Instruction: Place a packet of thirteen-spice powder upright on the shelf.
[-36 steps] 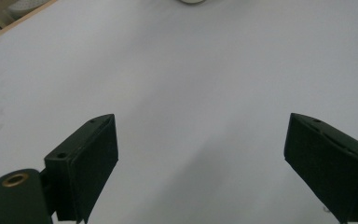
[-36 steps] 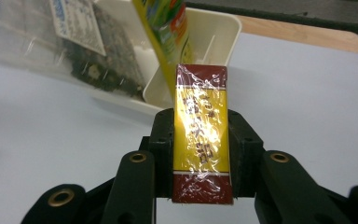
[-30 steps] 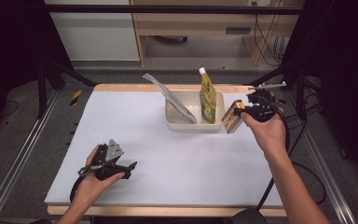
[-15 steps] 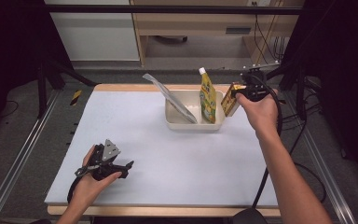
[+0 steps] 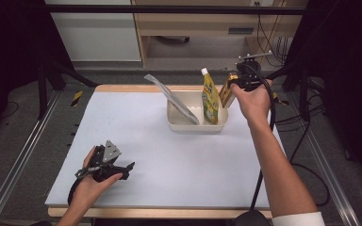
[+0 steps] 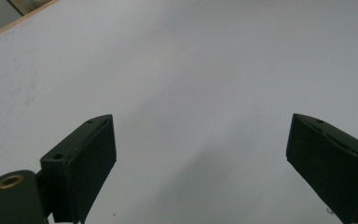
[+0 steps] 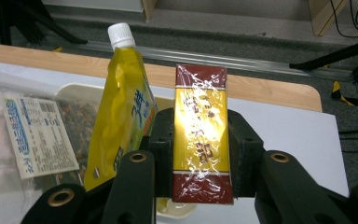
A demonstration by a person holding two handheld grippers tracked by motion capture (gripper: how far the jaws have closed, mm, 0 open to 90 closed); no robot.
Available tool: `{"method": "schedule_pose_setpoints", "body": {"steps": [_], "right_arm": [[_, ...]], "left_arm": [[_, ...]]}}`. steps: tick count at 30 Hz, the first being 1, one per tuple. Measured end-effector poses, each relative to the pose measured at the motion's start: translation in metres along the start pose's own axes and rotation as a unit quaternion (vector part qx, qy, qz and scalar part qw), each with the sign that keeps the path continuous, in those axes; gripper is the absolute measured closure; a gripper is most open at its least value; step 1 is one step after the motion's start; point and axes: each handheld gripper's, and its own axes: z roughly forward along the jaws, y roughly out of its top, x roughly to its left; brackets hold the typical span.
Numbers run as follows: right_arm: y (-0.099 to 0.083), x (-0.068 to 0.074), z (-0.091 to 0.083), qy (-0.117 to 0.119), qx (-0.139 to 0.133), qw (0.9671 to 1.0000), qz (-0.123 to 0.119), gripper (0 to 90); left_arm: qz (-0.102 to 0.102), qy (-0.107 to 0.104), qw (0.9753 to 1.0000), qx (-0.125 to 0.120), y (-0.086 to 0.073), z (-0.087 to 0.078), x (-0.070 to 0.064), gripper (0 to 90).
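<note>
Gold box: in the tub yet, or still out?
Out. The right gripper holds the gold box clamped above the tub's right end.

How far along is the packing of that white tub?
Already in the white tub: a yellow spouted pouch standing upright and a clear packet leaning on its wall. In hand: the right gripper clamps a gold-and-red box beside the pouch. Left: setting the box in. The left gripper rests open on the table.
</note>
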Motion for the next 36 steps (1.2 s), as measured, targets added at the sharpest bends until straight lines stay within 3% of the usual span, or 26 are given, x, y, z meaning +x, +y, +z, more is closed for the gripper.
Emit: {"method": "schedule_pose_setpoints", "body": {"steps": [12, 16, 24, 36], "right_arm": [[0.002, 0.003, 0.019, -0.013, 0.010, 0.9998, 0.012, 67.7], [0.000, 0.005, 0.026, -0.018, 0.014, 0.9997, 0.005, 67.7], [-0.005, 0.008, 0.039, -0.023, 0.024, 0.9993, 0.019, 67.6], [-0.008, 0.013, 0.050, -0.040, 0.031, 0.9984, 0.024, 67.7]], "left_arm": [[-0.001, -0.002, 1.0000, 0.007, -0.001, 0.002, -0.001, 8.3], [-0.002, -0.004, 1.0000, 0.008, -0.002, 0.004, -0.002, 8.4], [-0.003, -0.008, 0.9999, 0.013, -0.004, 0.007, -0.005, 8.5], [0.001, -0.016, 0.9997, 0.016, -0.004, 0.009, -0.007, 8.8]]}}
